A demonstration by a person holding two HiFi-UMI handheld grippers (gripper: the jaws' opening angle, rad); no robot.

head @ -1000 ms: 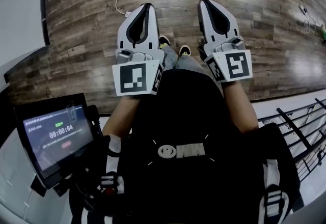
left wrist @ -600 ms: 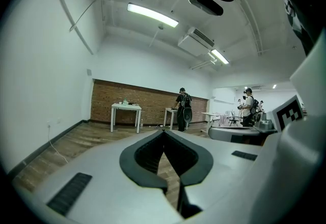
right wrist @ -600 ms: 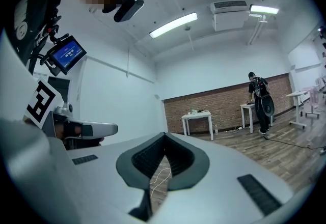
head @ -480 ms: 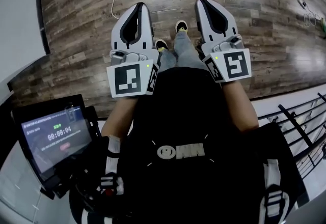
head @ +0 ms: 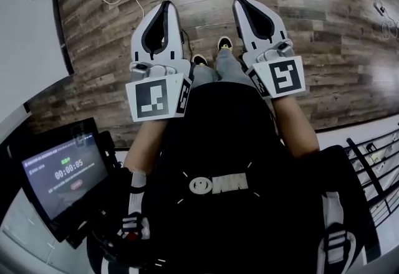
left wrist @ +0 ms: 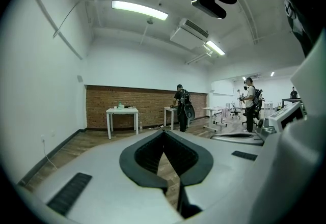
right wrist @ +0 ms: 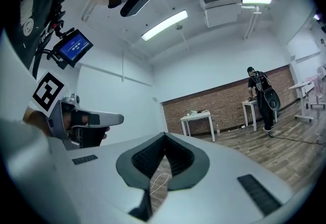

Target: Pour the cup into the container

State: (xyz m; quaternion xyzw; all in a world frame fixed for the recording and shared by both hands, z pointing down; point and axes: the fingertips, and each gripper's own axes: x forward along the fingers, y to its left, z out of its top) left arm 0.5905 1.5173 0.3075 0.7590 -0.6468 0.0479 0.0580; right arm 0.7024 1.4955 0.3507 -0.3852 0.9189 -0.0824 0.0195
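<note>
Jaws together over wooden floor (head: 312, 30)

The pale grey left gripper (head: 166, 5) and right gripper (head: 240, 0) bear black-and-white square markers (head: 153, 98) over a brown wood-plank floor (head: 312, 30) and black shirt (head: 212, 142).

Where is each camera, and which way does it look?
Head view: on the head, looking down at the floor; arms, left gripper, right gripper show.
Left gripper view: on the left gripper, facing the brick wall; its fingers show.
Right gripper view: on the right gripper, likewise; its fingers show.
Both gripper views share the white table.
</note>
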